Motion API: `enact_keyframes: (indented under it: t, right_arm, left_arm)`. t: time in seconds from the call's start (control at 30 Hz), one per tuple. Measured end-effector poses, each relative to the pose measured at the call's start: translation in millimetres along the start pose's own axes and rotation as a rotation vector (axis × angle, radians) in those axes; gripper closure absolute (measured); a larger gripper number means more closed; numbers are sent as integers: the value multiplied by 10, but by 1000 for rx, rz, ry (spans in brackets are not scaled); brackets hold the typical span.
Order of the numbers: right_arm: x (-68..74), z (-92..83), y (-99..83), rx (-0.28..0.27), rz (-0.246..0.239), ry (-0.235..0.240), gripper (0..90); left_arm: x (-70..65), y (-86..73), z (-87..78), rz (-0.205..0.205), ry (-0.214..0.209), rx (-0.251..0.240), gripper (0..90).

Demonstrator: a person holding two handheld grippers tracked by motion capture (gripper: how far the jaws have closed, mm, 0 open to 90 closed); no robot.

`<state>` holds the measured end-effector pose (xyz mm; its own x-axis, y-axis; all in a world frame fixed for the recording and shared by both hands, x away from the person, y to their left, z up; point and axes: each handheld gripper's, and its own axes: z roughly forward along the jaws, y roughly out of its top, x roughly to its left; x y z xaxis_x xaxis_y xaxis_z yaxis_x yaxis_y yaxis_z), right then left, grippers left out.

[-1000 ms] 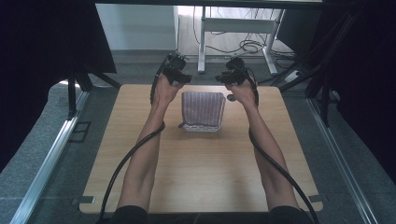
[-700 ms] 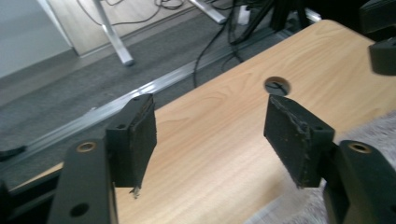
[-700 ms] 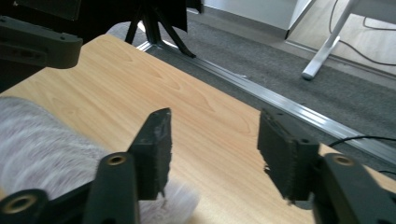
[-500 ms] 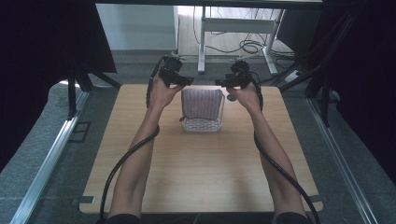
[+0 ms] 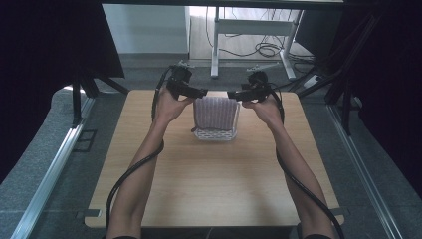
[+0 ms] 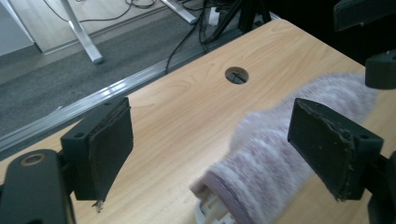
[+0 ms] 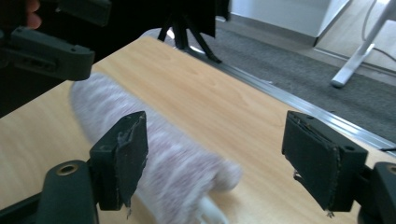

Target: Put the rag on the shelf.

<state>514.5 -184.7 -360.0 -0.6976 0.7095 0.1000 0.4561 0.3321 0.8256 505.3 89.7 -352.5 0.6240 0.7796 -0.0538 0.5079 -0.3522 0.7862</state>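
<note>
Daylight from the far room falls softly on my pale wooden bench [image 5: 209,174]; both sides sink into black. The fluffy lilac-grey towel [image 6: 280,154] blurs in my tool views.

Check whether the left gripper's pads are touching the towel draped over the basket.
Apart. The left gripper view shows the left gripper open, bare table between its pads and the towel.

Premises appear to be a lab or recording workspace: bare wooden table [image 5: 209,184] ringed by black curtains [image 5: 50,45], grey carpet [image 5: 40,189], desk legs [image 5: 216,45] and loose cables [image 5: 259,49] behind.
</note>
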Motion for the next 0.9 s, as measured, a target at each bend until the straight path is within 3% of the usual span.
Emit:
enact_keyframes:
  t: [0.5,0.9]
  right_arm:
    - [276,-113,-266,30,-58,42,151]
    - [466,-309,-536,40,-89,58,138]
  left_arm:
    - [-238,-271,-138,73,-46,1,114]
    - [-399,-619,-398,104,-13,-49,108]
